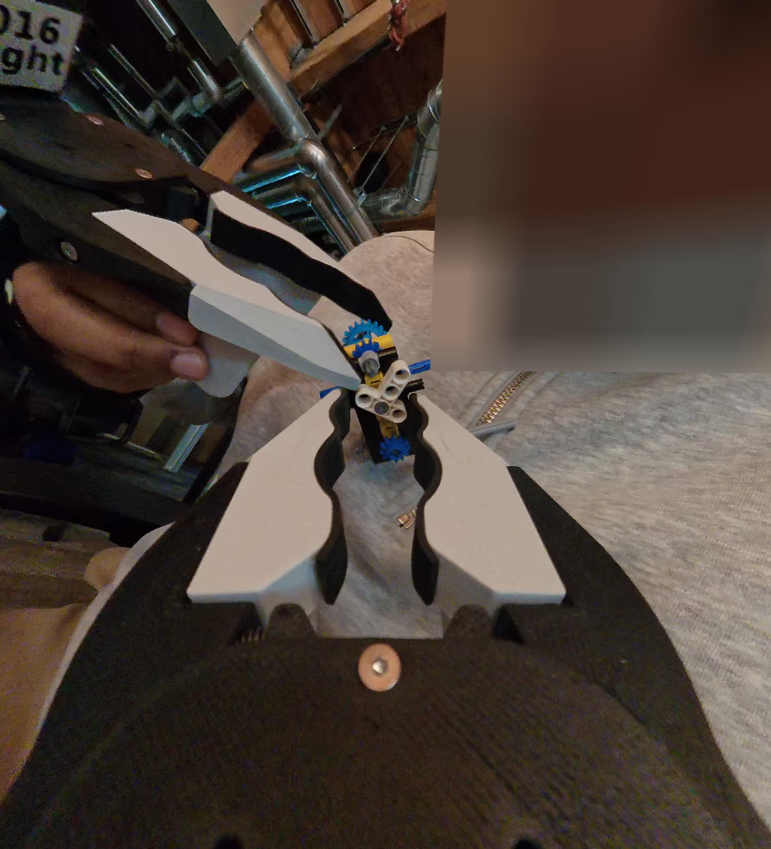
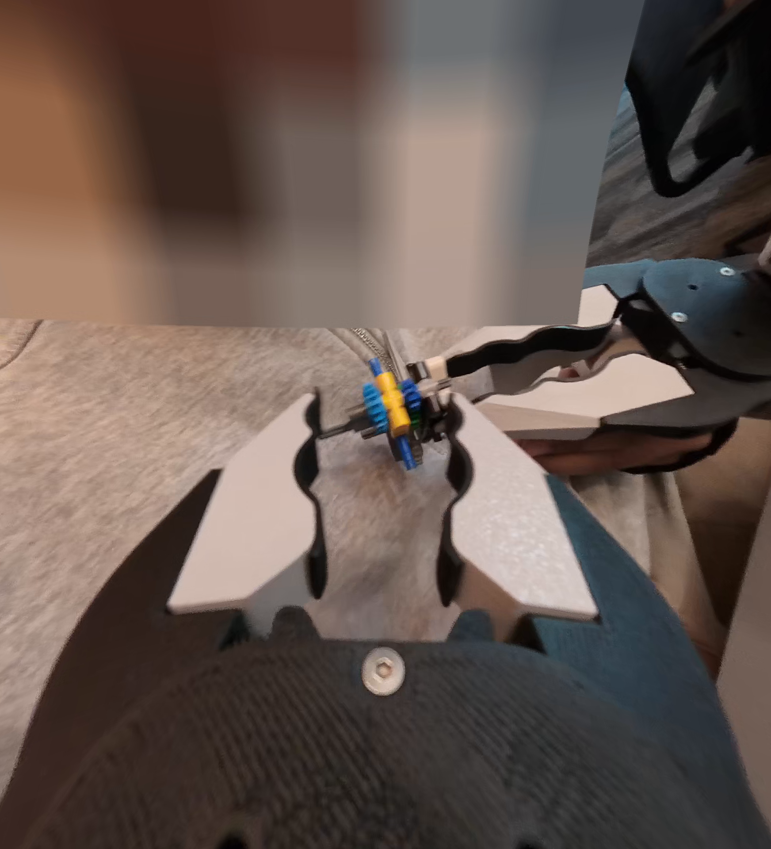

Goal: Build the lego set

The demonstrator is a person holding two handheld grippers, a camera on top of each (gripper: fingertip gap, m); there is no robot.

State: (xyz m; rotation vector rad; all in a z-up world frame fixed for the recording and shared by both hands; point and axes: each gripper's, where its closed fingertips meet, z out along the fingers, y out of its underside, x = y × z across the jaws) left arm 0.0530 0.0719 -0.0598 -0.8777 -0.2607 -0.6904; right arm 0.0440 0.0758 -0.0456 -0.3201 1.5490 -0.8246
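A small lego assembly (image 1: 388, 390) has a black frame, blue gears, yellow pieces, a blue axle and a white connector. My left gripper (image 1: 379, 402) is shut on its black frame and holds it up in the air in front of a grey sweater. My right gripper (image 1: 372, 351) comes in from the upper left, with its fingers on either side of the gear end. In the right wrist view the assembly (image 2: 395, 404) sits between the tips of my right gripper (image 2: 386, 402), whose jaws stand apart. It lies close to the right fingertip (image 2: 459, 413). My left gripper (image 2: 441, 383) clamps it from the right.
A person's grey zip-up sweater (image 1: 650, 505) fills the space close behind the assembly, its zipper (image 1: 503, 399) just beyond it. A hand (image 1: 112, 331) holds the right gripper's handle. Metal pipes (image 1: 310, 161) and wooden beams show overhead at the upper left.
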